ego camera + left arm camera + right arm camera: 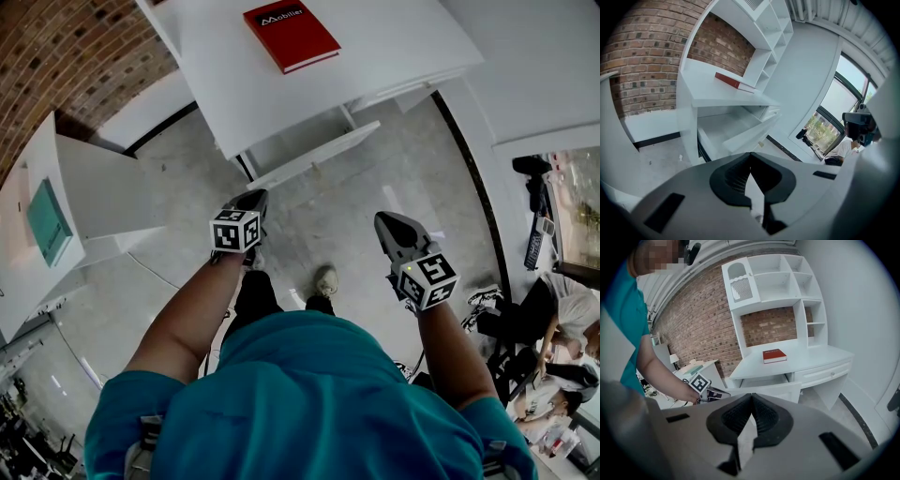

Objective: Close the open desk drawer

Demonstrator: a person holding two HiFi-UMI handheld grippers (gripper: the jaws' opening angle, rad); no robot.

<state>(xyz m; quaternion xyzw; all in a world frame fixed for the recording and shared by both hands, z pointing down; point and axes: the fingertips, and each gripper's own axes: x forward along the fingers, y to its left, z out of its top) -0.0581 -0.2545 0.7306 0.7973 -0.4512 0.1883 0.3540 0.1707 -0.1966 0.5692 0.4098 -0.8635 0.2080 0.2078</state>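
Our left gripper (pixel 255 199) and right gripper (pixel 386 223) are both clenched on nothing, touching nothing; closed tips, we judge, suit pushing a flat front. Ahead of both, well apart, the drawer (pixel 319 155) juts open under the desk (pixel 394 56). Beyond it lies a book (pixel 291 33).

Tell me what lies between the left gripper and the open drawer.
Only bare grey floor, seen in the head view: the left gripper hangs short of the drawer with nothing between.
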